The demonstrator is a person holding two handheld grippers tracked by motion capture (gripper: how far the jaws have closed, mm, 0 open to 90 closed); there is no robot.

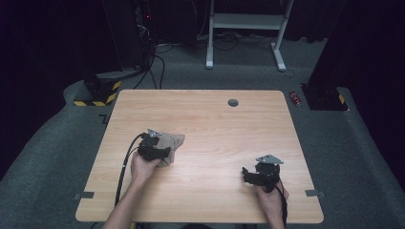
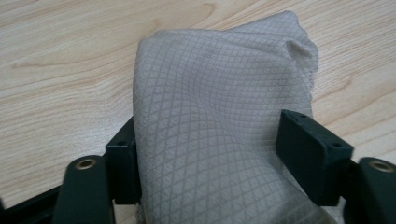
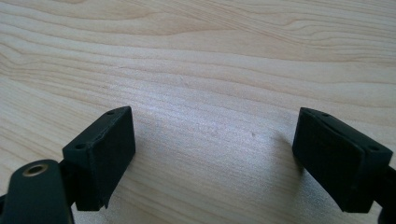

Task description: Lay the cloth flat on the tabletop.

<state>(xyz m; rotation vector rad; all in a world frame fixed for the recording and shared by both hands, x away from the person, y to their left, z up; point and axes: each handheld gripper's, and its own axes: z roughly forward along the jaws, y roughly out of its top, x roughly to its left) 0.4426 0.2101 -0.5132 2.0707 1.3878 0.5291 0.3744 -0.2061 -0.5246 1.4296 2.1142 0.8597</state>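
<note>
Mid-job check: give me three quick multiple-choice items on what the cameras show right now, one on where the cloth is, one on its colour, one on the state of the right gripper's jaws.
1. Where does the cloth lie?
A. on the left part of the table, at the left gripper
B. beside the right gripper
C. on the floor

2. What colour is the cloth?
A. red
B. beige-grey with a diamond weave
C. dark blue

3. How do the right gripper's jaws stand?
A. shut on the cloth
B. shut on nothing
C. open over bare wood

Answers:
1 A: the high view shows it on the table under the left gripper.
2 B: the left gripper view shows the pale woven grid.
3 C: the right gripper has bare wood between its wide-apart jaws.
</note>
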